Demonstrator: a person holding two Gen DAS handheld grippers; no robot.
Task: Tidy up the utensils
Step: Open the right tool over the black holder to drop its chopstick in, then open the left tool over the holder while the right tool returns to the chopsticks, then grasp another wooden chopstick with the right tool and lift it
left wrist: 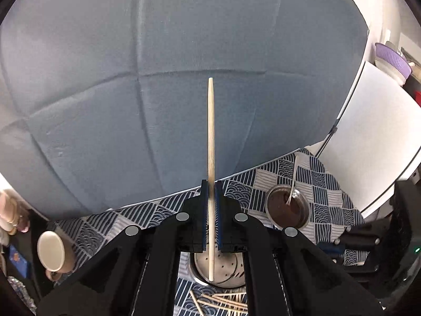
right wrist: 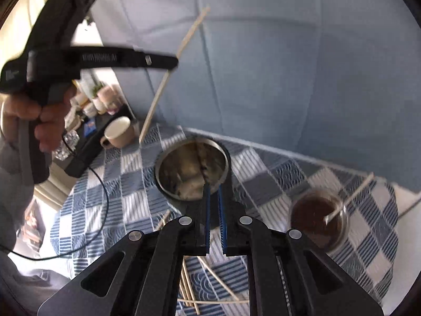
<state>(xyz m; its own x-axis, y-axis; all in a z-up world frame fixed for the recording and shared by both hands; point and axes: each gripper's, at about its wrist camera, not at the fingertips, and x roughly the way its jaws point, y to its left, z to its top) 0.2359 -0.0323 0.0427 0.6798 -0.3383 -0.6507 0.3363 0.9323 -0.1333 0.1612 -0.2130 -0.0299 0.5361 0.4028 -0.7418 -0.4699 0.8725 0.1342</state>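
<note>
Plainly, the left claw (left wrist: 211, 192) clamps a pale, slender, tapering chopstick (left wrist: 210, 131), while the right claw (right wrist: 213, 192) stands narrowly apart.

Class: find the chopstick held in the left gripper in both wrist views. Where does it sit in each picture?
Left wrist: the chopstick stands upright at centre, clamped by the left gripper.
Right wrist: it slants across the upper left, below the left gripper.
Shared landmark: the metal holder.

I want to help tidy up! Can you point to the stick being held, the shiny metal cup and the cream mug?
Thin pale wooden chopstick (left wrist: 211, 131), left wrist view, mid-shaft.
Shiny steel cup (right wrist: 168, 188), right wrist view, front rim.
Cream ceramic mug (right wrist: 119, 131), right wrist view, outer side.
</note>
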